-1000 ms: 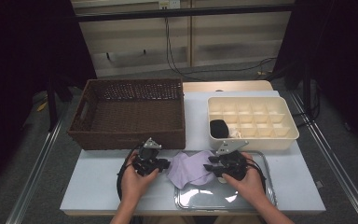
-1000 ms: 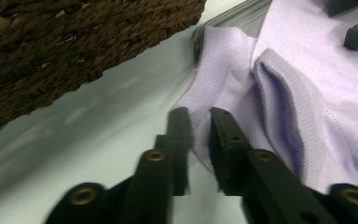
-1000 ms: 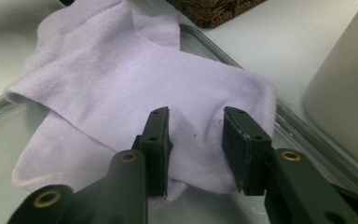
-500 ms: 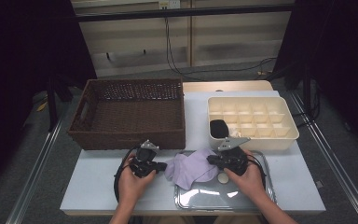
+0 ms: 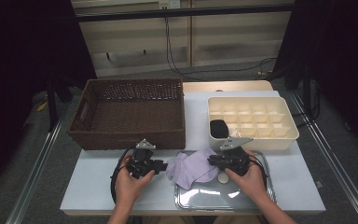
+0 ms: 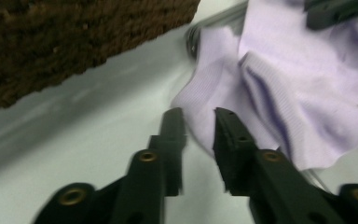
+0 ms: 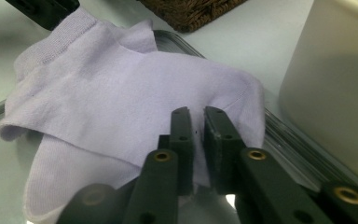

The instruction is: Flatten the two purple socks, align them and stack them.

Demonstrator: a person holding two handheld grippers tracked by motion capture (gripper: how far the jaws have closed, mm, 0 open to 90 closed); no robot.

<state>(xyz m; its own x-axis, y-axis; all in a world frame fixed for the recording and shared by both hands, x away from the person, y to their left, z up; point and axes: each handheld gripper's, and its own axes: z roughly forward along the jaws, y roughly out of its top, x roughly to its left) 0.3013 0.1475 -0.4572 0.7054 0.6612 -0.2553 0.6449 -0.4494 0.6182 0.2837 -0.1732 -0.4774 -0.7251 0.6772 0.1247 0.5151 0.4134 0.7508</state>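
A lilac sock (image 5: 192,168) lies crumpled, half on the white table and half on a shiny metal tray (image 5: 242,198). My left gripper (image 5: 162,164) points at its left end. In the left gripper view the left gripper (image 6: 198,114) shows a clear gap, with the sock's edge (image 6: 279,79) just beyond the tips; its jaws have just been opening. My right gripper (image 5: 210,161) is at the sock's right end. In the right gripper view the right gripper (image 7: 195,112) hovers over the sock (image 7: 121,88), its jaws a narrow slit apart and just opening.
A brown wicker basket (image 5: 128,112) stands at the back left. A cream compartment box (image 5: 261,122) at the back right holds a black item (image 5: 218,127). A small pale disc (image 5: 223,178) lies on the tray near my right hand.
Both hands have stayed at the sock's two ends. The sock has shifted slightly toward the left.
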